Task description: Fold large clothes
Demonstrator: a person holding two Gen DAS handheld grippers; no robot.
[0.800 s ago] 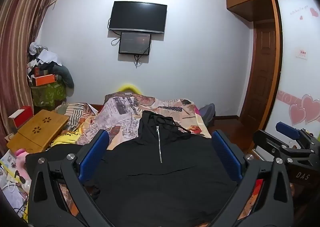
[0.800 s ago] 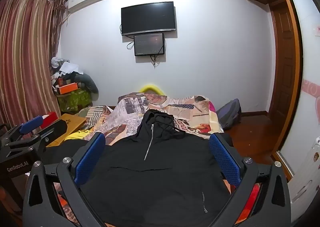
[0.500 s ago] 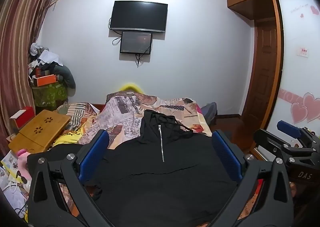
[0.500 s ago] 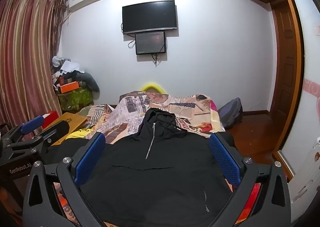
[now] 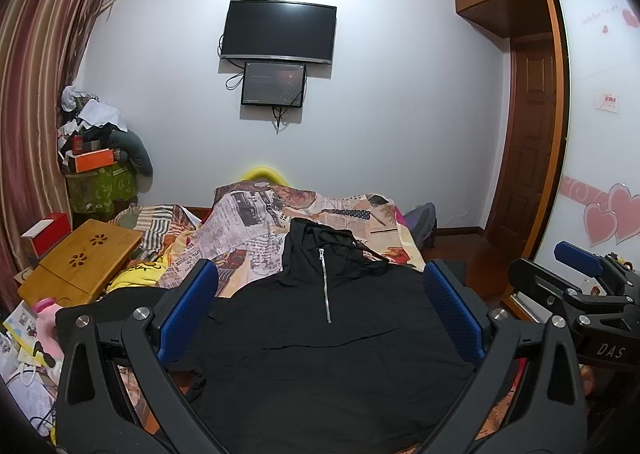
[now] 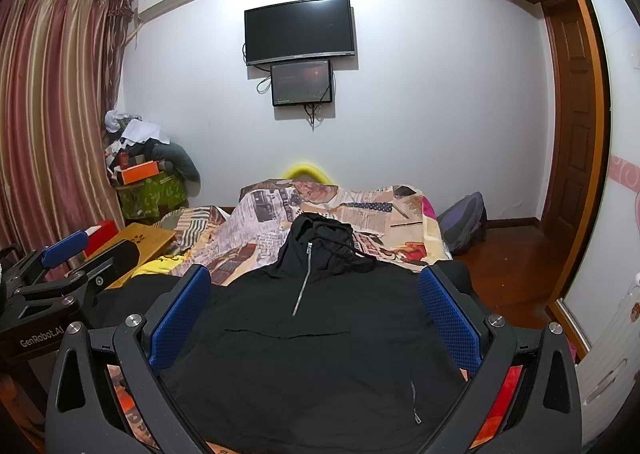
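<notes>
A large black hooded pullover [image 5: 320,358] with a short silver zip lies spread flat, front up, on the bed, hood pointing toward the far wall; it also shows in the right wrist view [image 6: 312,354]. My left gripper [image 5: 320,302] is open and empty, held above the near part of the garment. My right gripper [image 6: 314,302] is open and empty too, beside it to the right. Each gripper shows at the edge of the other's view: the right one [image 5: 580,286] and the left one [image 6: 60,274].
A newspaper-print bedspread [image 5: 256,221] covers the bed. A wooden lap table [image 5: 80,266], yellow cloth and clutter lie at the left. A backpack [image 6: 464,221] sits on the wooden floor at the right. A door and wardrobe stand at the right, curtains at the left.
Both views have shifted only slightly; the grippers stay open and the pullover lies as before.
</notes>
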